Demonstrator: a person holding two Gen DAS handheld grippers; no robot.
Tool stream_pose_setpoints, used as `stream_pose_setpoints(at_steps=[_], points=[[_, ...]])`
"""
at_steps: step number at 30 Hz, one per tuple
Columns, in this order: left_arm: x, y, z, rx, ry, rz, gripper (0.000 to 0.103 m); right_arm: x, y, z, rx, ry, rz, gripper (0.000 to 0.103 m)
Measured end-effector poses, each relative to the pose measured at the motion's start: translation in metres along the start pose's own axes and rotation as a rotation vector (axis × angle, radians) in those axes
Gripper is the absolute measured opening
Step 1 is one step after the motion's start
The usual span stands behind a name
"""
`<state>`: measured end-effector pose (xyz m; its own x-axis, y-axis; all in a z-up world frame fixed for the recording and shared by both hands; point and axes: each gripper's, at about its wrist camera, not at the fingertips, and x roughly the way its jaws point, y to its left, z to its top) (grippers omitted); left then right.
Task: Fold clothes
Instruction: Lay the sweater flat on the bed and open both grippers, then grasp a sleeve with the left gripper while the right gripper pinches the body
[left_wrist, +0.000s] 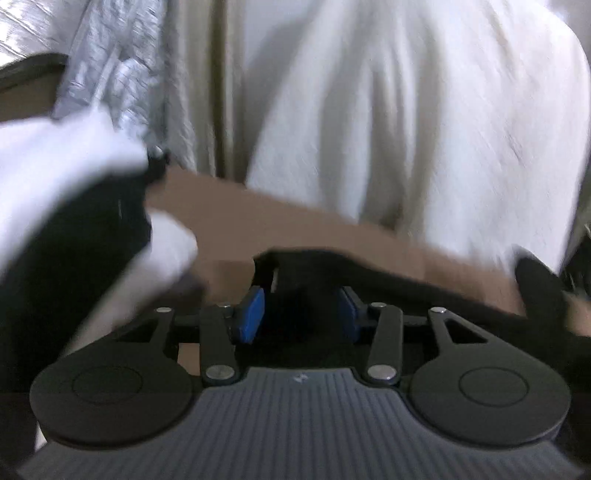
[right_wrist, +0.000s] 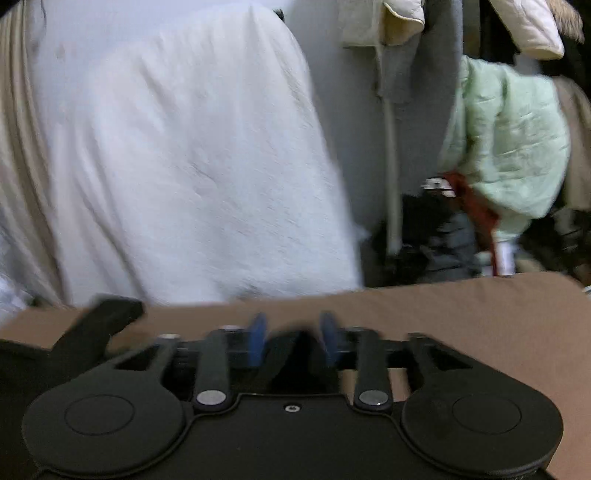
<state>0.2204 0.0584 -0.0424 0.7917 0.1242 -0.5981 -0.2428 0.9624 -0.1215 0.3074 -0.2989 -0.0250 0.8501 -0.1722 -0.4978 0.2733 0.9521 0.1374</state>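
A black garment (left_wrist: 406, 280) lies across a brown surface (left_wrist: 258, 221). My left gripper (left_wrist: 301, 308) has its blue pads (left_wrist: 251, 314) on either side of a bunched black fold and is shut on it. In the right wrist view my right gripper (right_wrist: 293, 341) also has its blue pads (right_wrist: 256, 341) closed on a dark fold of the garment (right_wrist: 92, 325), which trails off to the left. Both views are blurred by motion.
A white cloth-draped shape (right_wrist: 192, 155) stands behind the brown surface (right_wrist: 480, 325). A white-gloved hand (left_wrist: 74, 184) on a black handle is at the left. A pale green quilted jacket (right_wrist: 509, 140) and other clothes hang at the right.
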Motion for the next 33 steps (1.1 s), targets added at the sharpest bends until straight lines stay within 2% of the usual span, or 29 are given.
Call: stream_pose_setpoints(at_steps=[1, 3, 6, 9, 11, 15, 17, 22, 25, 27, 29, 33], points=[[-0.005, 0.001, -0.014, 0.023, 0.038, -0.005, 0.057, 0.000, -0.002, -0.008, 0.007, -0.004, -0.019, 0.052], [-0.015, 0.003, -0.043, 0.070, 0.113, -0.016, 0.064, -0.013, -0.015, -0.027, 0.041, 0.011, 0.051, 0.052], [-0.038, 0.008, -0.091, 0.117, 0.216, -0.017, 0.065, -0.047, -0.028, -0.059, 0.041, 0.061, 0.173, 0.052], [-0.059, 0.013, -0.129, 0.181, 0.275, 0.029, 0.065, -0.085, -0.034, -0.089, -0.036, 0.093, 0.267, 0.053], [-0.071, 0.017, -0.136, 0.191, 0.286, 0.045, 0.064, -0.109, -0.040, -0.111, -0.056, 0.104, 0.289, 0.053], [-0.096, 0.025, -0.135, 0.125, 0.297, -0.053, 0.066, -0.148, -0.058, -0.148, 0.056, 0.146, 0.346, 0.053], [-0.103, 0.020, -0.142, 0.171, 0.324, -0.064, 0.072, -0.165, -0.064, -0.165, 0.051, 0.165, 0.364, 0.053], [-0.109, 0.006, -0.170, 0.348, 0.397, -0.078, 0.073, -0.204, -0.070, -0.196, -0.085, 0.198, 0.292, 0.055], [-0.115, -0.016, -0.187, 0.513, 0.405, -0.103, 0.081, -0.224, -0.073, -0.213, -0.158, 0.207, 0.248, 0.060], [-0.113, -0.033, -0.199, 0.596, 0.370, -0.023, 0.081, -0.231, -0.074, -0.223, -0.185, 0.201, 0.217, 0.067], [-0.106, -0.045, -0.205, 0.648, 0.331, 0.053, 0.080, -0.236, -0.073, -0.236, -0.245, 0.183, 0.184, 0.068], [-0.093, -0.049, -0.209, 0.660, 0.248, 0.113, 0.080, -0.242, -0.062, -0.248, -0.390, 0.147, 0.097, 0.068]])
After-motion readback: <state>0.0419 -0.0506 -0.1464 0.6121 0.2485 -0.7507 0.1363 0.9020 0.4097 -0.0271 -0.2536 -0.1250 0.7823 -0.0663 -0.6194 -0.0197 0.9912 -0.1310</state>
